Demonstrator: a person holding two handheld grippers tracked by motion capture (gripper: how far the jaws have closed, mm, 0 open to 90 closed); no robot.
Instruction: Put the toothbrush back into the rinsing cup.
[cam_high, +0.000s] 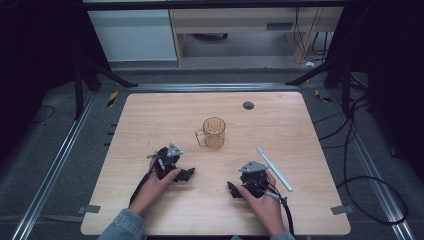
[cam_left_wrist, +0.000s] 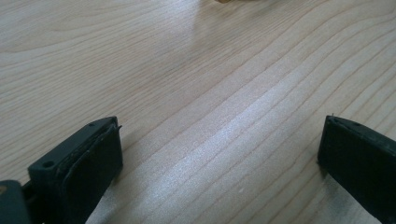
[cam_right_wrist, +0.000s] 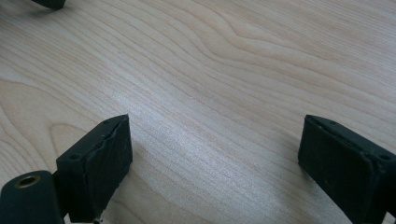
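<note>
Both of my hand-held grippers, left (cam_high: 186, 174) and right (cam_high: 232, 189), rested on the desk (cam_high: 150, 120) with jaws apart, empty. The mug (cam_high: 214, 132) stood ahead between them, toothbrush (cam_high: 274, 168) beside my right; I judged a careless reach could topple the mug.

Both grippers are black, blocky tools. The left gripper (cam_high: 186, 174) and the right gripper (cam_high: 231, 188) each carry a grey three-cornered plate on top and trail a dark cable. Their jaws are flat matte slabs with small screw holes (one brass-ringed). The person wears blue denim sleeves (cam_high: 121, 226).
</note>
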